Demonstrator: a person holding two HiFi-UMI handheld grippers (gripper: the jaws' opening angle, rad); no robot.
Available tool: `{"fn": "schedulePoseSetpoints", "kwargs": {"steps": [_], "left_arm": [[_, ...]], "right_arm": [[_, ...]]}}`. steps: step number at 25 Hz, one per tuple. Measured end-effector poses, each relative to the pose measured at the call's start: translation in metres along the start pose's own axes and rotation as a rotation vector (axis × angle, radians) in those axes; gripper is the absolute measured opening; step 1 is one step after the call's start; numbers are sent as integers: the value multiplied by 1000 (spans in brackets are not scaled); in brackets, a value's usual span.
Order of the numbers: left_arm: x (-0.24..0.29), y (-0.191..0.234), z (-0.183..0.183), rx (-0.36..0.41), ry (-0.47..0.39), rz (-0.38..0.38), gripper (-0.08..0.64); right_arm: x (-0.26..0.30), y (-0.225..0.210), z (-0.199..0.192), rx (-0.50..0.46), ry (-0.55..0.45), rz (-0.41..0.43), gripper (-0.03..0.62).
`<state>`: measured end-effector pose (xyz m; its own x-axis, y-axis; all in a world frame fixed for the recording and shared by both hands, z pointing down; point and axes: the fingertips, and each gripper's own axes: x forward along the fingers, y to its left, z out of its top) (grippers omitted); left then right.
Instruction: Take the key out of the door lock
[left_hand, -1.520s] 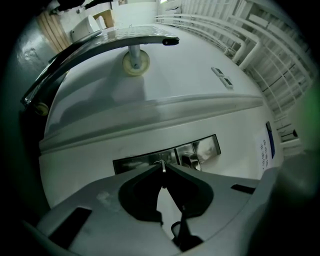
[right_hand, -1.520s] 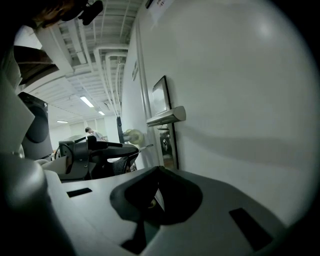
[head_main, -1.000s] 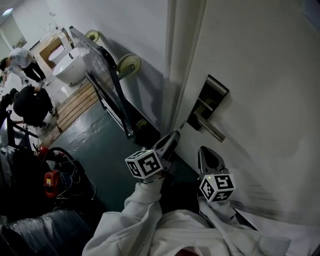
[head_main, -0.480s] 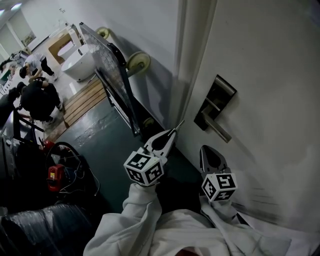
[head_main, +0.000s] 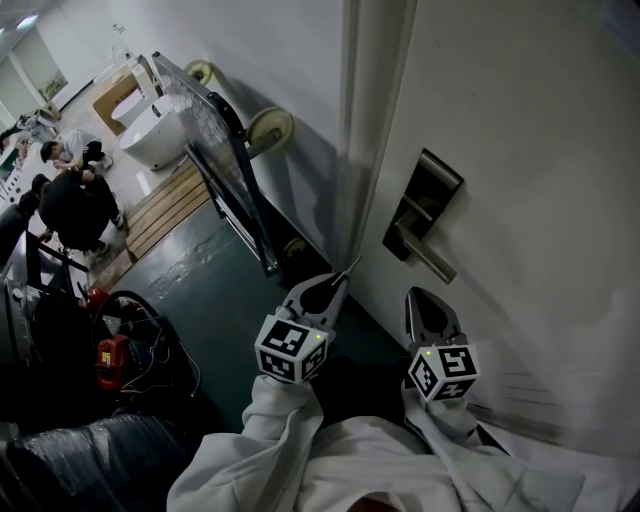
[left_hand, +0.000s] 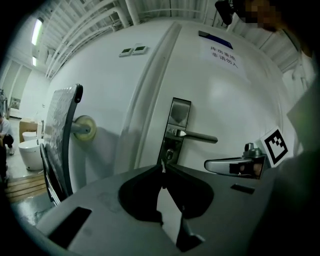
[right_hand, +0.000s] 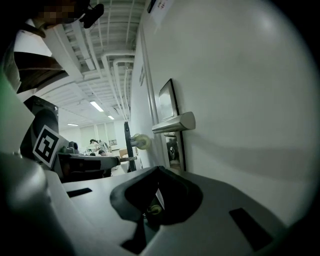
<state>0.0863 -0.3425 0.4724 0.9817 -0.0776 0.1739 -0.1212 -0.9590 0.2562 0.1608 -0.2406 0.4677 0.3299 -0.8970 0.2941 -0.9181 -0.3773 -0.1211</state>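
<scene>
1. Between the fingers (left_hand: 149, 171) of the left gripper (left_hand: 163, 169), which are pressed together, a thin silvery key (left_hand: 162, 166) is pinched at the very tips. Its blade pokes out past them toward the door.
2. In the head view the key (head_main: 349, 267) is a slim sliver near the door's edge, clear of the lock plate (head_main: 424, 205). In the left gripper view the keyhole (left_hand: 170, 154) sits just above and behind the key's tip, low on the plate.
3. The lever handle (left_hand: 195, 136) juts out level just above the keyhole.
4. The right gripper (right_hand: 159, 169) has its fingers closed on each other, with nothing held. It hangs close to the door face, below the handle.
5. Each gripper carries a cube with black-and-white square markers, the left cube (head_main: 293, 348) and the right cube (head_main: 441, 372).
6. High on the door is a white notice (left_hand: 223, 54) under a blue strip. Its printed characters are too blurred to read.
7. Two wall switches (left_hand: 132, 50) sit left of the door frame.
8. Left of the door, an upended trolley (head_main: 225, 165) leans on the wall. One pale wheel (head_main: 268, 128) points outward, and the frame stands near the left gripper.
9. Farther off are a white toilet bowl (head_main: 150, 135), a wooden pallet (head_main: 165, 205) and people (head_main: 70, 205) crouched on the floor.
10. Nearer the left sleeve lie a red tool (head_main: 108, 362) among cables and a black plastic-wrapped bundle (head_main: 90, 460).
</scene>
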Motion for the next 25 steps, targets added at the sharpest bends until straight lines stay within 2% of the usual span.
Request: {"fn": "schedulePoseSetpoints", "kwargs": {"steps": [7, 25], "left_arm": [[2, -6, 0, 24, 13, -10, 26], [7, -8, -2, 6, 10, 2, 26]], "right_arm": [[-2, -10, 6, -4, -15, -21, 51], [2, -12, 3, -17, 7, 1, 51]]}}
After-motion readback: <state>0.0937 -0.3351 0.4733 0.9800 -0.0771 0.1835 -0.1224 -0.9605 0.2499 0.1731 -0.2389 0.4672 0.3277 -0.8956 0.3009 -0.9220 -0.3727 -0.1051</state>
